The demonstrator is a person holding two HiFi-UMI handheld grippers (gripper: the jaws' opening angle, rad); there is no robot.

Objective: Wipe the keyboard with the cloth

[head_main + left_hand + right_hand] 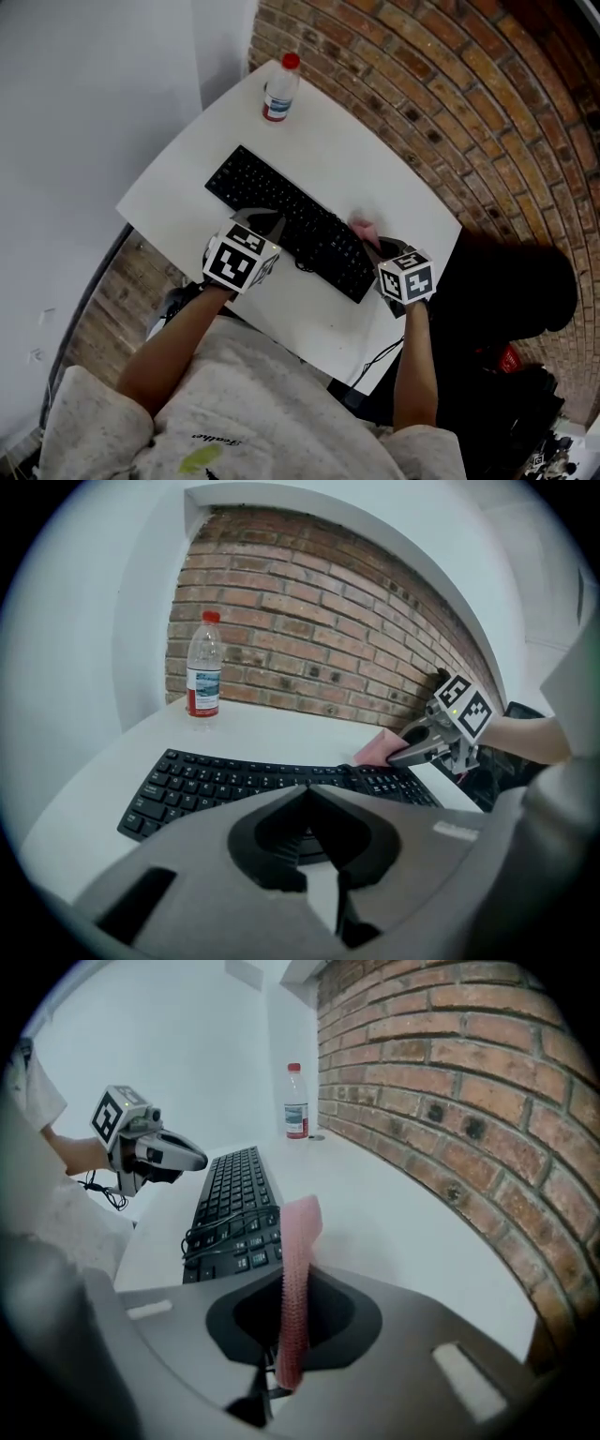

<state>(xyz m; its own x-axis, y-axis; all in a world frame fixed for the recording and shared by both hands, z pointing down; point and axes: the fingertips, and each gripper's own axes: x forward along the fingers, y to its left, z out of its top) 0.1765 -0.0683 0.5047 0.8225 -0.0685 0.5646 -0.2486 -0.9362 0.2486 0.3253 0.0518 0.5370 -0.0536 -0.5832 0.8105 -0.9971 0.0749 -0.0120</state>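
Note:
A black keyboard (291, 225) lies slantwise on the white table (187, 178). My right gripper (373, 246) is at the keyboard's right end, shut on a pink cloth (364, 232). In the right gripper view the cloth (298, 1260) stands edge-on between the jaws, over the table just beside the keyboard's (234, 1194) end keys. My left gripper (272, 223) hovers over the keyboard's front edge near its middle, jaws shut with nothing in them. The left gripper view shows the keyboard (216, 785) ahead, with the right gripper (422, 747) and cloth (380, 749) at its far end.
A plastic water bottle (279, 89) with a red cap stands at the table's far corner, next to the brick wall (450, 84). The keyboard's cable (211, 1232) lies looped over its right end keys and hangs off the table's near edge (380, 356).

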